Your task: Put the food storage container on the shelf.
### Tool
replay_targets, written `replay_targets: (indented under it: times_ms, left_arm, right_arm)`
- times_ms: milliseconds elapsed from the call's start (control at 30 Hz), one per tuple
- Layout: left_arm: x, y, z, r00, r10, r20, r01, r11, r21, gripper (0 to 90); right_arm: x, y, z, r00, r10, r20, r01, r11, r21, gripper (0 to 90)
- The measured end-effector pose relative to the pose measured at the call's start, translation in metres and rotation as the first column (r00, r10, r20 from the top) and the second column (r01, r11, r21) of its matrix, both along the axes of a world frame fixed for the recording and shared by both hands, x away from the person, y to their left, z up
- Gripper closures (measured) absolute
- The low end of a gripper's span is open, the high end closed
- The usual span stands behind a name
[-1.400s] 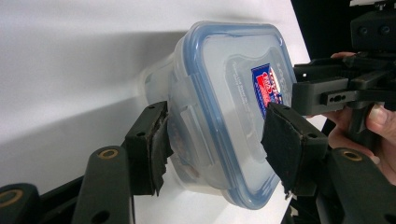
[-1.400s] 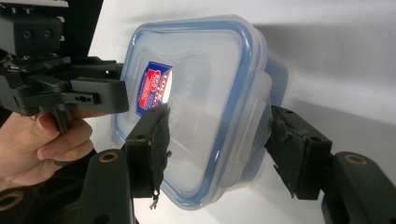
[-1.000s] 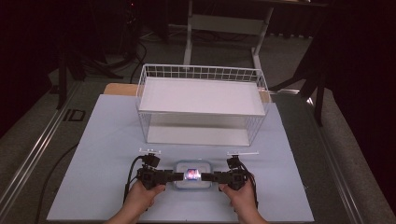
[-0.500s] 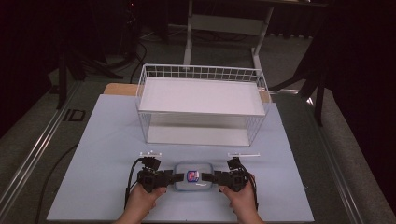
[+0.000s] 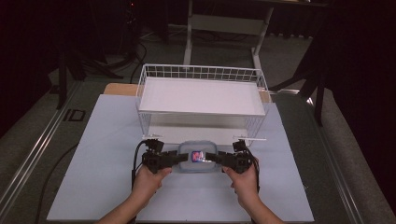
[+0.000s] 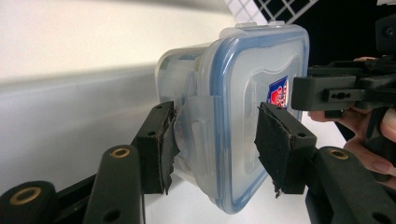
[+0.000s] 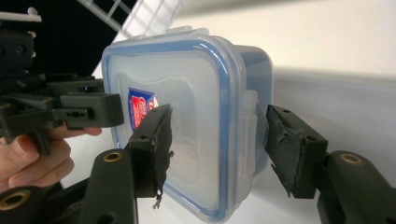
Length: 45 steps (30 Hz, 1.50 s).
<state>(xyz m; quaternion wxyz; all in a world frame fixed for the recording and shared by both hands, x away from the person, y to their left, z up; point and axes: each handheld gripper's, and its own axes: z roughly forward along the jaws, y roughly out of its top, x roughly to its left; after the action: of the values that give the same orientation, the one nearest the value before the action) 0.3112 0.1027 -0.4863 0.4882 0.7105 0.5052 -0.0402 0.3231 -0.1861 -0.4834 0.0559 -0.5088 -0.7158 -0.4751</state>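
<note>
A clear plastic food box (image 5: 198, 158) with a blue-rimmed snap lid and a red and blue sticker hangs just in front of the white wire basket (image 5: 201, 73). My left gripper (image 5: 180, 158) is shut on its left end and my right gripper (image 5: 213, 159) on its right end. In the left gripper view the pads (image 6: 164, 140) pinch the box (image 6: 243, 107) across a side latch, one on the lid and one on the body. The right gripper view has its pads (image 7: 156, 140) clamping the box (image 7: 196, 102) the same way at the opposite latch.
The wire basket stands on a pale blue mat (image 5: 102, 140) that covers the table, with a white shelf panel (image 5: 201, 95) on top and an open space beneath. A metal rail (image 5: 32, 154) runs along the left. Dark stands and cables sit behind the table.
Both grippers have carried the box forward and a little up, from near the table's front edge toward the basket's open front.
</note>
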Motion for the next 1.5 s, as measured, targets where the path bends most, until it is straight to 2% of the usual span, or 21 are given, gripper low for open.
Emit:
replay_targets:
  times_ms: [200,333,467,500,533,600,733,867,900,967,1033,1067,1133,1233,1267,1333,1500]
  left_arm:
    - [0.021,-0.005,0.005,0.9995,0.003,0.030,-0.003,0.9997,0.026,49.5]
    - [0.035,-0.004,0.002,0.9997,0.004,0.024,-0.005,0.9991,0.041,49.0]
    - [0.043,-0.004,-0.001,0.9976,0.013,0.068,-0.016,0.9987,0.049,48.9]
    - [0.046,-0.004,-0.004,0.9979,0.014,0.063,-0.016,0.9991,0.038,48.9]
    - [0.048,-0.002,-0.007,0.9969,0.008,0.078,-0.011,0.9991,0.040,48.9]
    - [0.053,-0.001,-0.013,0.9970,0.024,0.074,-0.026,0.9992,0.031,48.8]
    - [0.058,-0.003,-0.018,0.9969,0.021,0.076,-0.025,0.9985,0.049,48.3]
    - [0.063,-0.002,-0.022,0.9937,0.017,0.111,-0.022,0.9990,0.040,48.2]
    - [0.065,-0.003,-0.022,0.9931,0.019,0.115,-0.024,0.9989,0.041,48.1]
    - [0.067,-0.005,-0.024,0.9927,0.022,0.119,-0.028,0.9982,0.052,47.0]
    - [0.069,-0.006,-0.024,0.9937,0.035,0.107,-0.038,0.9987,0.032,46.8]
    - [0.070,-0.005,-0.025,0.9928,0.032,0.116,-0.036,0.9987,0.035,46.6]
    - [0.074,-0.003,-0.028,0.9918,0.025,0.125,-0.028,0.9994,0.023,46.5]
    - [0.078,-0.002,-0.031,0.9930,0.035,0.113,-0.034,0.9994,-0.005,46.3]
    - [0.079,-0.002,-0.031,0.9916,0.025,0.127,-0.025,0.9997,0.006,45.5]
    - [0.080,-0.003,-0.033,0.9907,0.024,0.134,-0.024,0.9997,-0.002,44.3]
    - [0.085,-0.005,-0.036,0.9912,0.036,0.128,-0.035,0.9994,-0.006,40.8]
  right_arm:
    - [0.021,-0.005,0.001,0.9993,-0.020,0.031,0.019,0.9995,0.026,42.9]
    - [0.032,-0.002,-0.004,0.9984,-0.039,0.041,0.038,0.9987,0.034,42.8]
    - [0.041,-0.002,-0.013,0.9972,-0.066,0.035,0.063,0.9953,0.074,42.8]
    - [0.042,-0.002,-0.014,0.9967,-0.072,0.038,0.069,0.9945,0.079,42.8]
    - [0.045,-0.001,-0.016,0.9963,-0.073,0.044,0.070,0.9951,0.070,42.8]
    - [0.049,0.001,-0.017,0.9957,-0.077,0.052,0.073,0.9955,0.061,42.8]
    - [0.056,0.003,-0.024,0.9941,-0.099,0.043,0.096,0.9933,0.064,42.5]
    - [0.060,0.004,-0.024,0.9923,-0.113,0.051,0.110,0.9919,0.064,42.5]
    - [0.062,0.004,-0.026,0.9906,-0.116,0.072,0.112,0.9918,0.062,42.5]
    - [0.064,0.004,-0.028,0.9909,-0.124,0.053,0.120,0.9905,0.067,42.4]
    - [0.066,0.003,-0.030,0.9895,-0.139,0.040,0.135,0.9875,0.081,42.4]
    - [0.067,0.003,-0.030,0.9891,-0.141,0.042,0.137,0.9875,0.078,42.3]
    - [0.067,0.004,-0.030,0.9881,-0.145,0.052,0.141,0.9875,0.070,42.0]
    - [0.067,0.005,-0.032,0.9859,-0.151,0.071,0.147,0.9873,0.061,39.9]
    - [0.067,0.006,-0.032,0.9846,-0.154,0.083,0.150,0.9874,0.050,39.2]
    - [0.070,0.007,-0.031,0.9832,-0.164,0.080,0.161,0.9860,0.043,37.8]
    - [0.074,0.008,-0.033,0.9829,-0.163,0.087,0.160,0.9865,0.034,35.3]
